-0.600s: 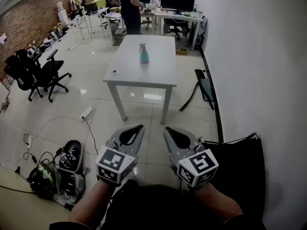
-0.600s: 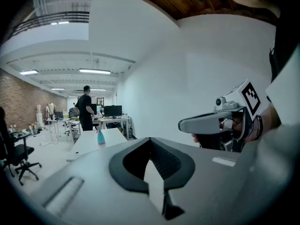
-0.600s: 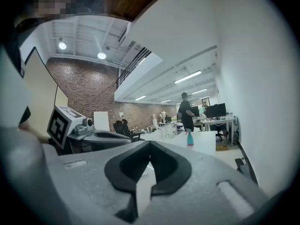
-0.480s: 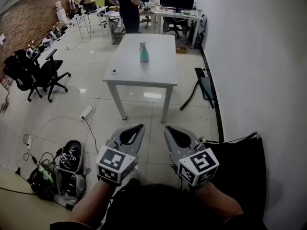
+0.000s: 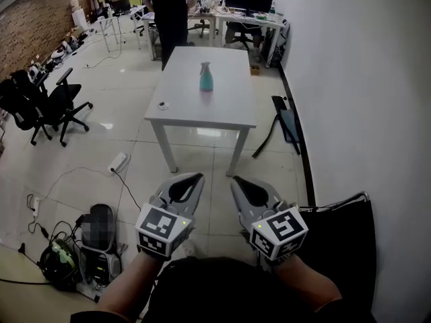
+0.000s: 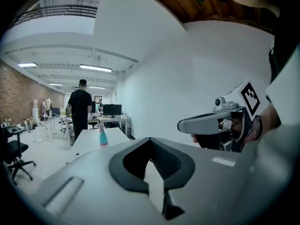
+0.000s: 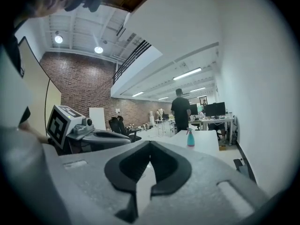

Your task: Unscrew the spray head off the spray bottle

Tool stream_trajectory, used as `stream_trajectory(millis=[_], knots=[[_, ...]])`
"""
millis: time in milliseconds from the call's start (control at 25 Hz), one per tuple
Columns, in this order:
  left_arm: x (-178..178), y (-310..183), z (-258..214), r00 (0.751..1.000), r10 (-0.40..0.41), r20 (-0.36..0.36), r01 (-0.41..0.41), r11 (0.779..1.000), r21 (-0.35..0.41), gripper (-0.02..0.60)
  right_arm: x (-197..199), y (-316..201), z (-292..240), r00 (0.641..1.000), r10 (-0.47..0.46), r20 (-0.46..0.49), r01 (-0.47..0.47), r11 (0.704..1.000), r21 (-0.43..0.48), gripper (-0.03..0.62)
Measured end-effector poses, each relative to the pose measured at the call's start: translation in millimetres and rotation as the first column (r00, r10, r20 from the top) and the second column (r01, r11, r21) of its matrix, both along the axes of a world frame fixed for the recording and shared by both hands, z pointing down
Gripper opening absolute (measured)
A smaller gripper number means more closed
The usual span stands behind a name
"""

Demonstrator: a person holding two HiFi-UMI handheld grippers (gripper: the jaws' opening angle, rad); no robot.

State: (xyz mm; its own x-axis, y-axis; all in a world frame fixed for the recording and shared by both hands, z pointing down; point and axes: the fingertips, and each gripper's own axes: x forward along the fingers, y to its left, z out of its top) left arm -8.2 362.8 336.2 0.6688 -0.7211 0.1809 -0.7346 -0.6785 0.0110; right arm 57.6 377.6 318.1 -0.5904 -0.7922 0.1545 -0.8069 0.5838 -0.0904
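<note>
Spray bottle (image 5: 206, 77): teal, upright on the white table (image 5: 202, 116), midway between its long edges and nearer the far edge; pale spray head (image 5: 205, 66) on top.
Small dark item (image 5: 162, 105): near the table's left edge, too small to identify, possibly a cap.
Left tool (image 5: 195, 179): jaws closed together, nothing held, well short of the table.
Right tool (image 5: 237, 181): just beside the left, jaws closed, empty.
Person in dark clothes (image 5: 168, 9): standing at the table's far left corner.
</note>
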Motion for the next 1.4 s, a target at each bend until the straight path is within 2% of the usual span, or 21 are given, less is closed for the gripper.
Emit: stream_trajectory(millis=[560, 800, 1120, 1400], knots=[[-65, -70, 4, 0.997, 0.060, -0.046, -0.061, 0.998, -0.011, 0.015, -73, -72, 0, 0.998, 0.045, -0.038, -0.046, 0.999, -0.016, -0.009], [-93, -93, 4, 0.997, 0.053, -0.055, -0.054, 0.998, -0.011, 0.015, -100, -96, 0, 0.998, 0.039, -0.048, -0.040, 0.999, -0.027, -0.009], [-113, -113, 1, 0.999, 0.017, -0.052, -0.017, 1.000, -0.006, 0.015, -115, -120, -5, 0.999, 0.013, -0.048, -0.013, 1.000, -0.012, -0.009], [-109, -132, 3, 1.000, 0.005, -0.031, -0.005, 1.000, -0.005, 0.015, -110, -142, 0, 1.000, 0.000, -0.029, -0.001, 1.000, -0.013, -0.009]])
